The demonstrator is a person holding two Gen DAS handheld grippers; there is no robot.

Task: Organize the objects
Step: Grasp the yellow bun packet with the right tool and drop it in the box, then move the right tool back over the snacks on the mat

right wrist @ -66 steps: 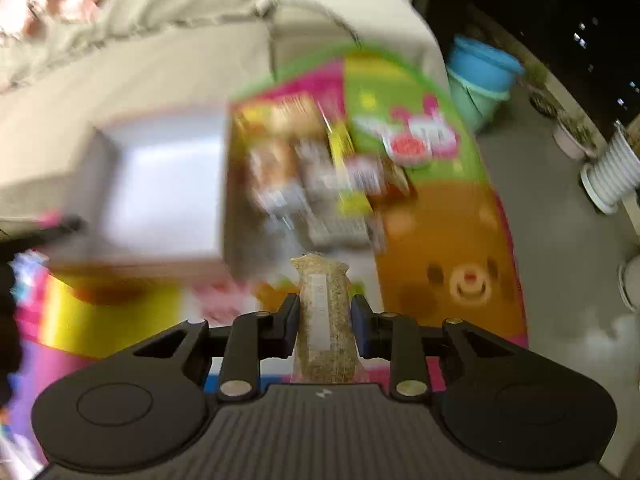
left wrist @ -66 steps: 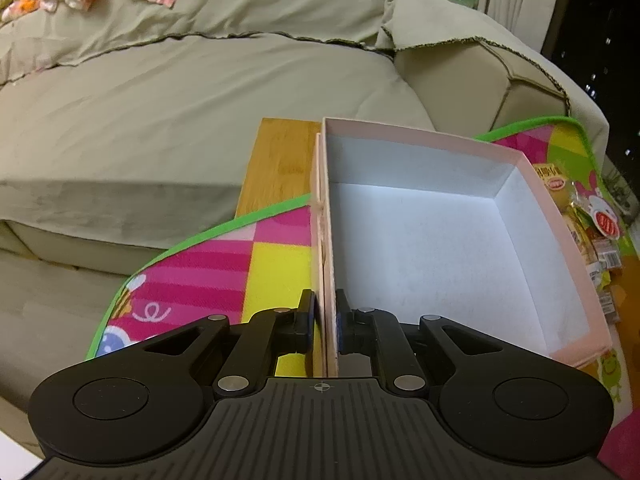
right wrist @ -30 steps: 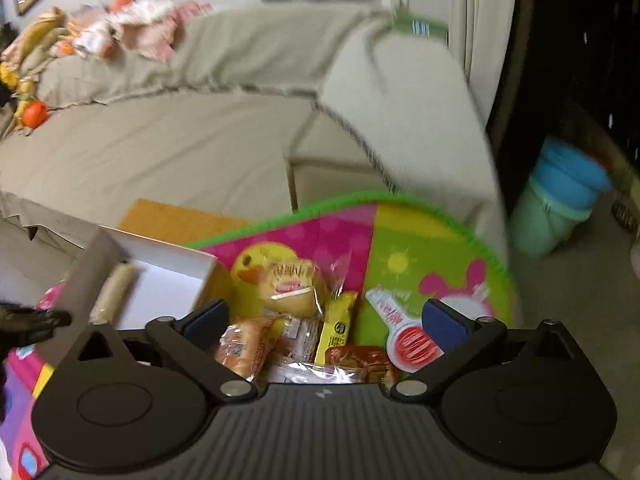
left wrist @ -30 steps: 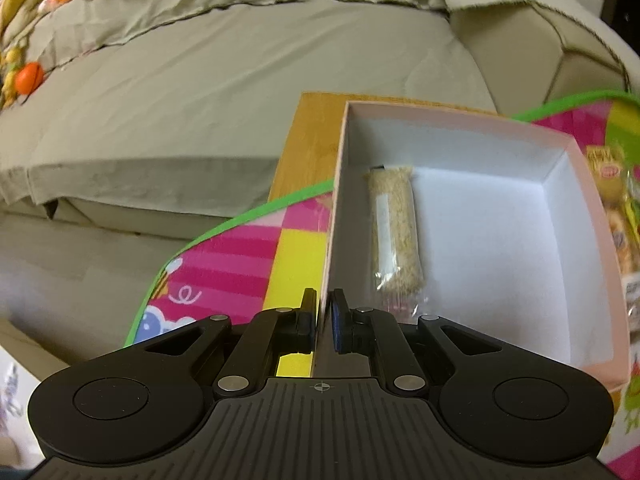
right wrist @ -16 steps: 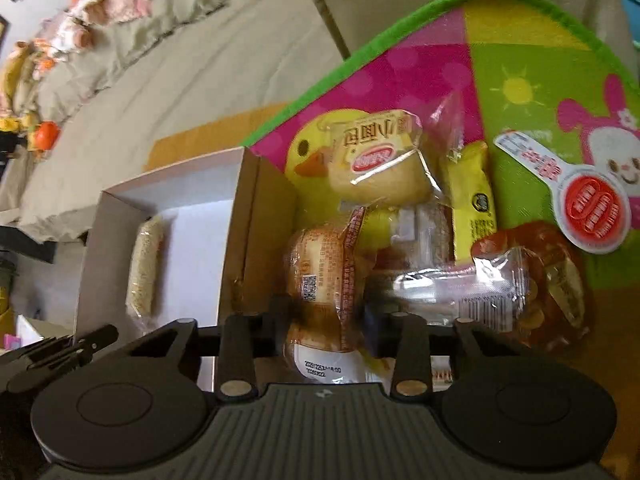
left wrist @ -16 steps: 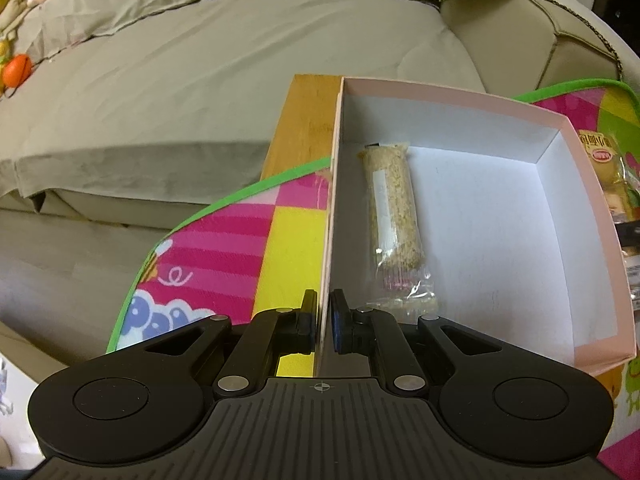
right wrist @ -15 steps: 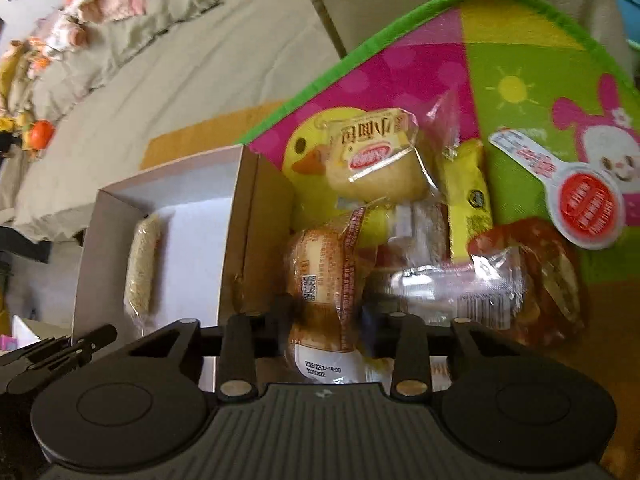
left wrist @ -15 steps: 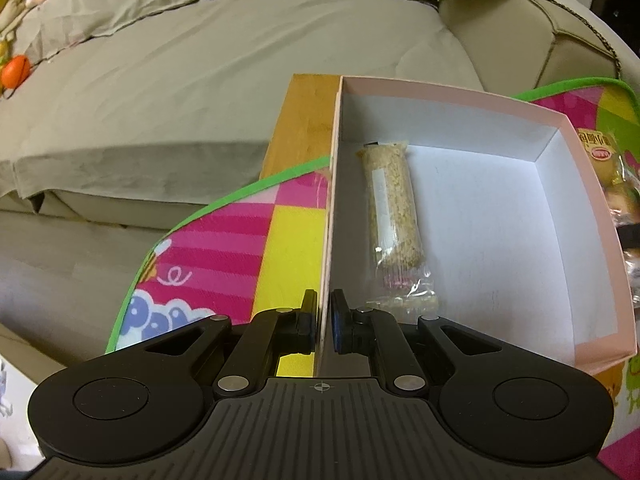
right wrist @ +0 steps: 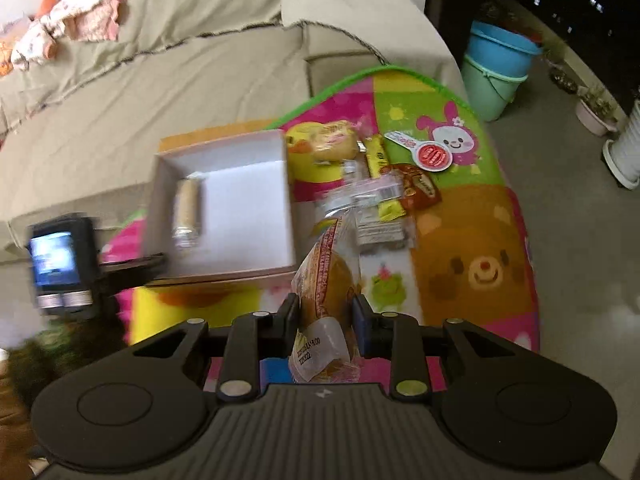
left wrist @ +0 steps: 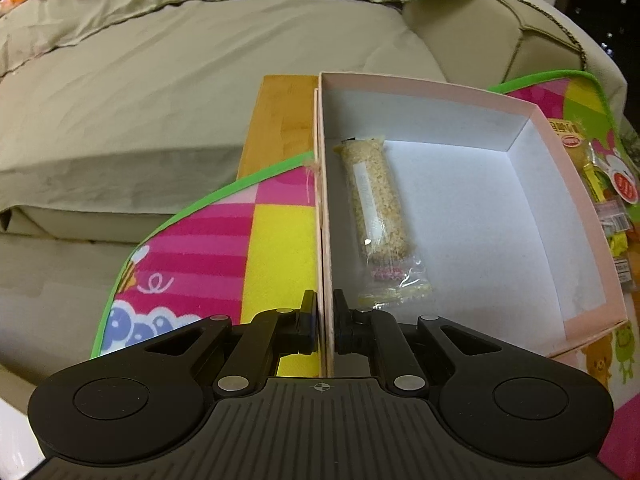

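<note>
Right hand-held gripper (right wrist: 325,322) clamps a wrapped bun (right wrist: 326,300), held above the play mat (right wrist: 472,272) near the box (right wrist: 224,208). Left hand-held gripper (left wrist: 324,322) pinches the box's left wall, steadying it. Progress looks early: one rice bar (left wrist: 376,210) lies inside by the left wall, while a snack pile (right wrist: 372,184) waits just right of the box.
</note>
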